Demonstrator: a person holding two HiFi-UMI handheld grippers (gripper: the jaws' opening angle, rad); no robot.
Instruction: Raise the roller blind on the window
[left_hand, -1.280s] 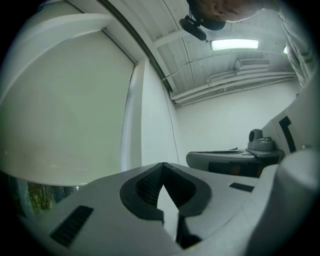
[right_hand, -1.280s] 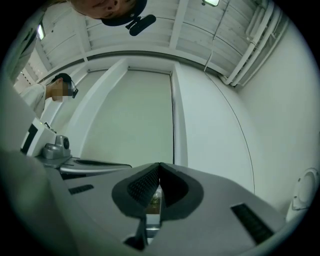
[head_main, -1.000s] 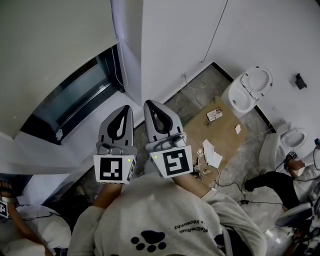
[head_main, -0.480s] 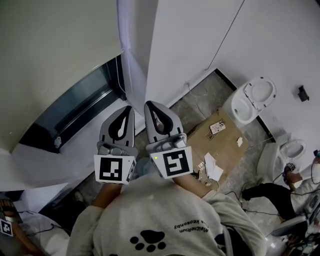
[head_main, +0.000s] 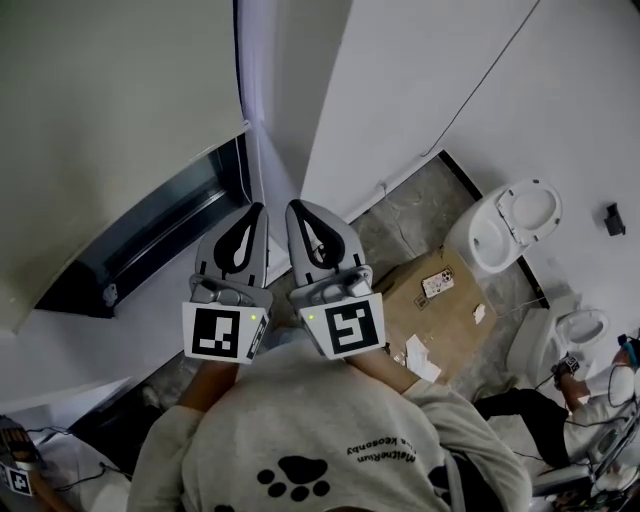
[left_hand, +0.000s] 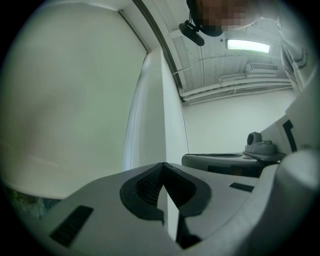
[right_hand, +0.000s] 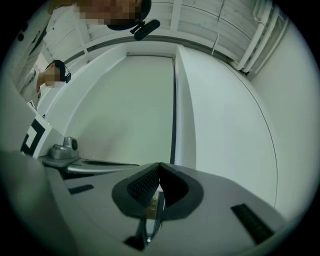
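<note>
Both tools are up side by side, pointing into the window corner. The left hand-held gripper (head_main: 252, 222) is showing its jaws pressed together at the tips, and its own view is showing nothing caught between them. The right hand-held gripper (head_main: 303, 220) is riding just beside it, jaws likewise closed tip to tip, with nothing between the pads.

The roller blind (head_main: 100, 120) is filling the upper left of the head view as a broad pale sheet. It is hanging down over most of the window, with only a band of dark glass (head_main: 150, 235) showing under its bottom edge. The blind is sitting up and to the left of the left hand-held gripper, apart from it.

A narrow pale strip (head_main: 244, 110) is running down the corner along the blind's right edge toward the two sets of tips. I cannot tell whether it is the cord or whether it is touching either tool.

Far below, a cardboard sheet (head_main: 445, 310) is lying on the floor near a white toilet (head_main: 505, 225), and a seated person (head_main: 545, 420) is showing at the lower right.
</note>
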